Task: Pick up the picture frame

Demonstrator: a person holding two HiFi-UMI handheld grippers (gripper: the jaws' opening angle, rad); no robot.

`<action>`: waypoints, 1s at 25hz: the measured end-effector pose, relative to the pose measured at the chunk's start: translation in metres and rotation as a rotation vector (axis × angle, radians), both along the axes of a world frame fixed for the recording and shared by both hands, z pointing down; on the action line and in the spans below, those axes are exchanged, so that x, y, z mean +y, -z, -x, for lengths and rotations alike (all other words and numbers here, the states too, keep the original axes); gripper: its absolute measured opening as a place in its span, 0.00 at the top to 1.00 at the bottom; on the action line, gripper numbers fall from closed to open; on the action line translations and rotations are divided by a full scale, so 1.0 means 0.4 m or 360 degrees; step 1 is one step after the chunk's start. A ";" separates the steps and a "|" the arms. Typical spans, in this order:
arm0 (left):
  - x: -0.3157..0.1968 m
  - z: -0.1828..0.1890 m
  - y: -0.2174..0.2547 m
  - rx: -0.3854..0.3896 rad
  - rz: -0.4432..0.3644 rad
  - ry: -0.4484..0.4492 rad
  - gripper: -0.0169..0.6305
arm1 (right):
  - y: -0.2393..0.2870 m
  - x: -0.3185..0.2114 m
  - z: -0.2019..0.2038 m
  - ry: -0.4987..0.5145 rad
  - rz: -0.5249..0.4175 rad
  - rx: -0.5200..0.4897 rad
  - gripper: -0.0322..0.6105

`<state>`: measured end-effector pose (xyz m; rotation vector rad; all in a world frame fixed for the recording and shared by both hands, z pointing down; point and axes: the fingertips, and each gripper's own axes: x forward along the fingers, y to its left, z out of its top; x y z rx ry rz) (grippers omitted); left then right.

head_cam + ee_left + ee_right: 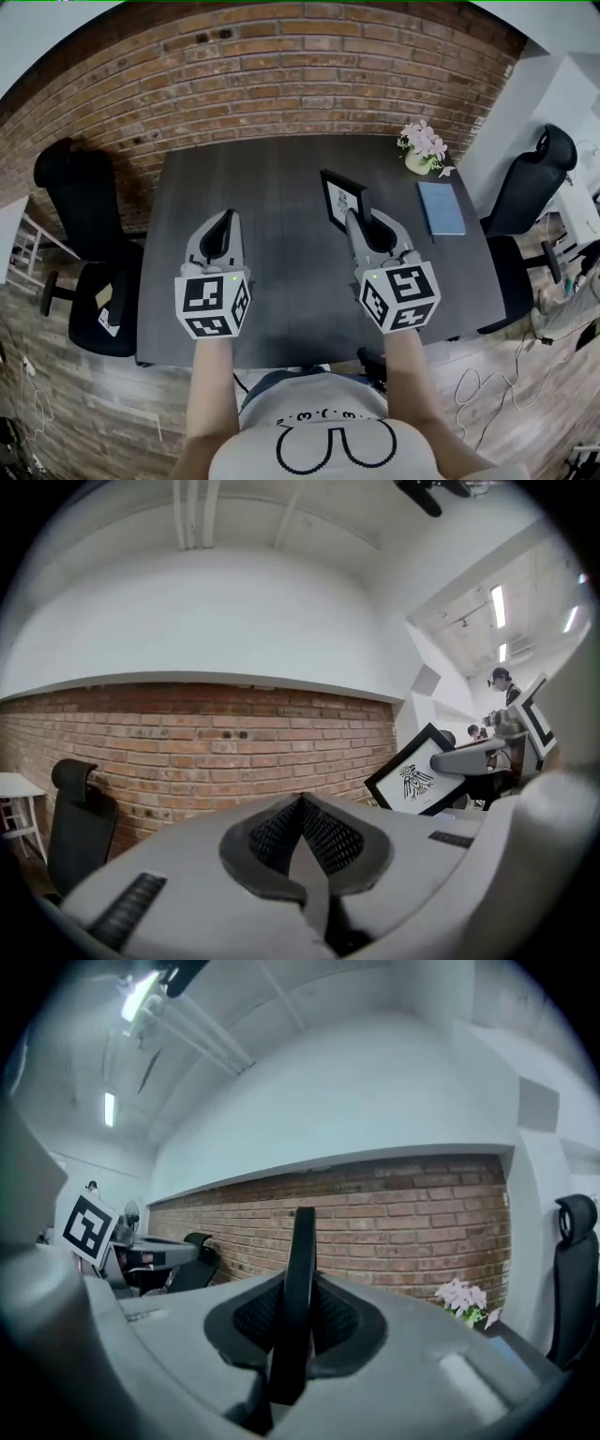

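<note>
The picture frame [339, 200] is black-edged with a white print of a dark winged figure, and it stands on edge above the dark table [272, 178]. My right gripper [361, 218] is shut on its near edge. In the right gripper view the frame [298, 1241] shows as a thin black bar clamped between the pads. The left gripper view shows the frame [419, 772] tilted at the right, held by the other gripper. My left gripper [225, 221] hovers level to the left of the frame, its jaws [302, 803] shut with nothing between them.
A pot of pink flowers [422, 150] and a blue notebook [441, 208] lie on the table's right side. Black office chairs stand at the left [89, 234] and right [534, 187]. A brick wall [281, 75] runs behind the table.
</note>
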<state>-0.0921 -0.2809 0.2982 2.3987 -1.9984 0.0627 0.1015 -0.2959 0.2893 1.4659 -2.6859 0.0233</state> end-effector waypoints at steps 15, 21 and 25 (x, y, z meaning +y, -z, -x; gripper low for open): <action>0.024 -0.017 0.162 -0.0099 -0.0296 -0.0060 0.98 | 0.138 0.046 0.003 -0.0028 -0.0361 0.0068 0.89; 0.030 -0.028 0.173 -0.0099 -0.0321 -0.0070 0.98 | 0.158 0.059 -0.003 -0.0029 -0.0396 0.0069 0.89; 0.033 -0.026 0.184 -0.0104 -0.0343 -0.0064 0.98 | 0.165 0.067 0.000 -0.0022 -0.0417 0.0078 0.89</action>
